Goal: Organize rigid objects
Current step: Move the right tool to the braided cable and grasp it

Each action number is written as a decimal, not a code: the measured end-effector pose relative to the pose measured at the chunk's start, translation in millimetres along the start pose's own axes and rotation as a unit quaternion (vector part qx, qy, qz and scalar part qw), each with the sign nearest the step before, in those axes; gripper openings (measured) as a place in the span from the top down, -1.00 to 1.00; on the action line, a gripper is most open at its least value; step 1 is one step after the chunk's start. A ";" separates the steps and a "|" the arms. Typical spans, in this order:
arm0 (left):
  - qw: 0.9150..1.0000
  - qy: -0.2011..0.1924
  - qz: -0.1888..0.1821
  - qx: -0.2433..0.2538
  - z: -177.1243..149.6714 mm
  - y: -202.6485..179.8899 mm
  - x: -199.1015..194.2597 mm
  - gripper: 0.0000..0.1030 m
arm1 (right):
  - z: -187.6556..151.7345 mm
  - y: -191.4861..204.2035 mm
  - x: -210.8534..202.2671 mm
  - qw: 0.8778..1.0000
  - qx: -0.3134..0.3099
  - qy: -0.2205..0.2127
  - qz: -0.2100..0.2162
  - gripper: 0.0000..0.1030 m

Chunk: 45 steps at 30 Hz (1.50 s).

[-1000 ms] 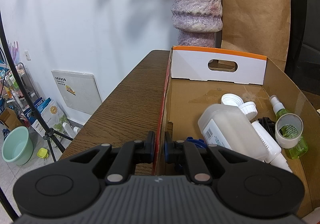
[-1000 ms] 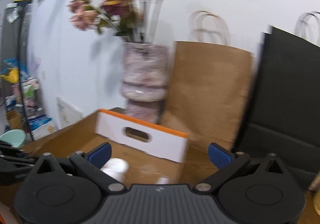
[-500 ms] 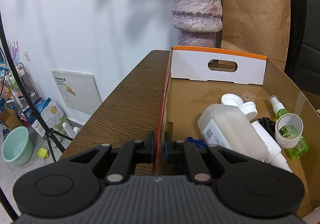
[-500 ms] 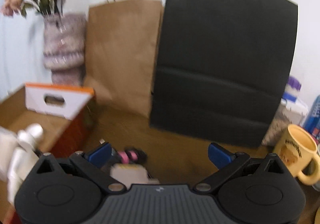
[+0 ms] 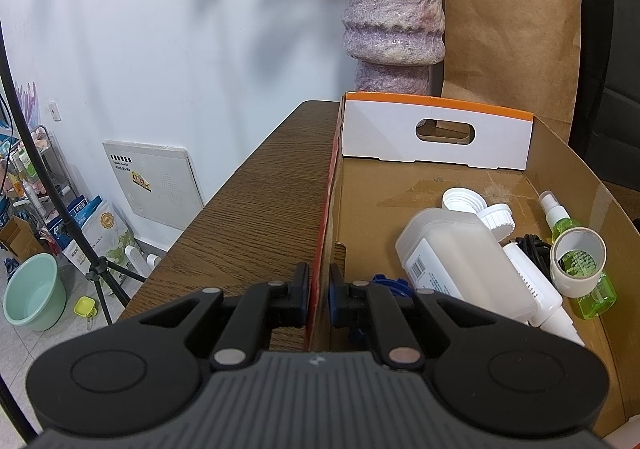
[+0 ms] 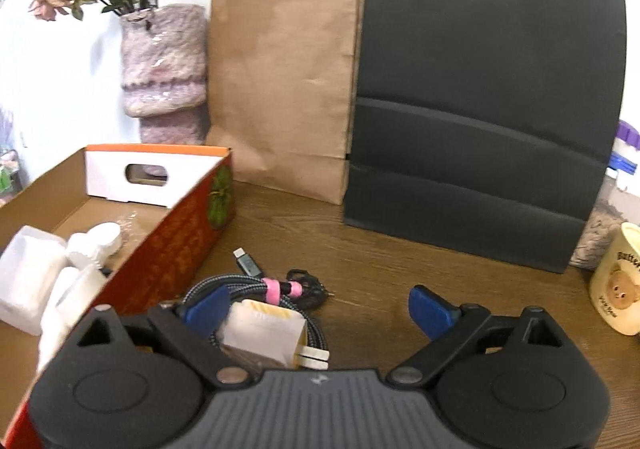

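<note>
My left gripper (image 5: 319, 291) is shut on the left wall of the open cardboard box (image 5: 400, 185), one finger outside and one inside. In the box lie a white jug (image 5: 452, 249), a tape roll (image 5: 576, 269) and a green spray bottle (image 5: 596, 297). My right gripper (image 6: 316, 303) hovers over the wooden table just right of the box's red wall (image 6: 176, 249); its jaws are wide and closing. A white charger plug (image 6: 264, 333) with a coiled braided cable (image 6: 224, 285) lies between them, close to the left finger (image 6: 208, 309), with no pad pressing on it.
A brown paper bag (image 6: 280, 89) and a black paper bag (image 6: 480, 109) stand at the back of the table. Left of them is a purple vase (image 6: 164, 65) with dried flowers. A cream mug (image 6: 616, 281) sits at the right edge. The table's left edge (image 5: 224, 201) drops to the floor.
The right gripper has swung away from the box to the right and dropped toward the table, bringing the charger and cable between its fingers. The left gripper has stayed clamped on the box wall.
</note>
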State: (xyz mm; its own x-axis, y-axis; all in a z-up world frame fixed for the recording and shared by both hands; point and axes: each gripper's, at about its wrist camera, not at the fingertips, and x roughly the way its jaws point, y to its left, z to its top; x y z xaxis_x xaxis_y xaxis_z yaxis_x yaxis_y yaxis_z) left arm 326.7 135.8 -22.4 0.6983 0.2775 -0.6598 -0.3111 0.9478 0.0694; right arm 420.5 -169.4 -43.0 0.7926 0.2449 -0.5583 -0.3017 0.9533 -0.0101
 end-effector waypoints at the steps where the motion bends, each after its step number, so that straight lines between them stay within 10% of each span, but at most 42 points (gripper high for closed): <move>1: 1.000 0.000 0.000 0.000 0.1 -0.2 0.0 0.80 | -0.6 1.6 -0.6 1.000 0.000 -0.001 0.002 -0.86; 13: 1.000 0.000 0.000 0.000 0.0 -0.1 -0.1 0.80 | -4.4 3.5 -7.1 0.999 0.012 0.001 0.035 -0.59; 17: 1.000 0.000 0.000 0.001 -0.2 -0.3 -0.3 0.80 | -5.6 5.7 -8.8 0.996 0.024 0.001 0.086 0.22; 27: 1.000 0.000 0.000 0.000 0.3 -0.4 -0.4 0.80 | -3.5 3.2 -11.5 0.999 0.020 -0.010 0.026 0.24; 29: 1.000 0.000 0.000 0.000 0.2 -0.3 -0.4 0.80 | -1.6 9.6 -18.8 0.999 -0.014 -0.042 -0.016 0.99; 35: 1.000 0.000 0.000 0.000 0.2 -0.4 -0.5 0.80 | 4.8 6.4 -24.3 0.999 -0.022 -0.046 -0.015 0.96; 37: 1.000 0.000 0.000 0.000 0.5 -0.2 -0.2 0.80 | 4.6 2.9 -18.6 1.000 -0.007 -0.030 0.000 0.76; 39: 1.000 0.000 0.000 0.000 0.3 -0.4 -0.4 0.80 | 4.4 -0.5 -15.6 1.000 0.010 -0.021 0.011 -0.20; 40: 1.000 0.000 0.000 0.000 0.1 -0.3 -0.5 0.80 | 3.3 0.6 -17.3 0.999 0.011 -0.027 0.014 -0.36; 45: 1.000 0.000 0.000 0.000 0.1 -0.5 -0.6 0.80 | 2.6 12.9 -27.5 0.999 -0.013 -0.025 0.024 -0.44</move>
State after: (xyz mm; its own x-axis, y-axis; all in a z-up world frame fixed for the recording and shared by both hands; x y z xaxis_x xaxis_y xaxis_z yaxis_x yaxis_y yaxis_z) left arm 326.6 135.2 -21.9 0.6980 0.2780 -0.6600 -0.3115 0.9477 0.0698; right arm 396.2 -163.5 -25.6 0.8023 0.2995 -0.5164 -0.3530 0.9356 -0.0059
